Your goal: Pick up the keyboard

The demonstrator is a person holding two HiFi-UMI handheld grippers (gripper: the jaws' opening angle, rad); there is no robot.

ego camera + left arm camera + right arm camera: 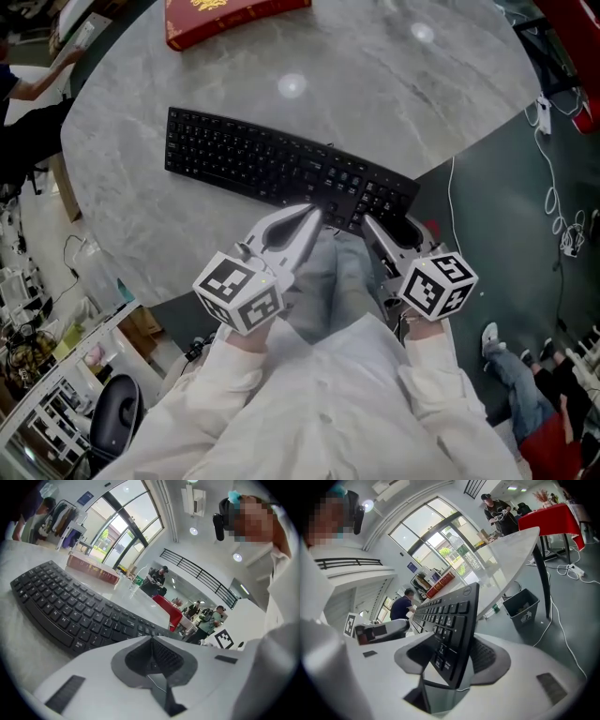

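Presently, I find the keyboard (281,164) lying flat on the bench (422,103), directly ahead of both tongs and not yet lifted. Its long axis runs crosswise to the way the tongs point. From the right tongs (386,230) it stretches away to the left, past the left tongs (309,217) and well beyond them.

Right tongs: released, jaws spread wide. In the right gripper view the keyboard's near end stands edge-on between the two pads, keys facing one pad and underside facing the other. I see a gap on the key side. On the underside I cannot tell whether the pad touches. No pressing is evident, so I record a straddle, not a grip.

Left tongs: clenched, pads together, nothing between them. Their tip sits at the keyboard's near long edge; whether it touches I cannot tell.

Judgement: the right hand is the nearer and better placed, since the keyboard's end already lies inside its jaws. The coming move calls for closing those jaws across the board's thickness. Risk noted: held at one end only, so long a board is likely to droop or swing at its far left end. The clenched left tongs could only prop it, not grasp it.
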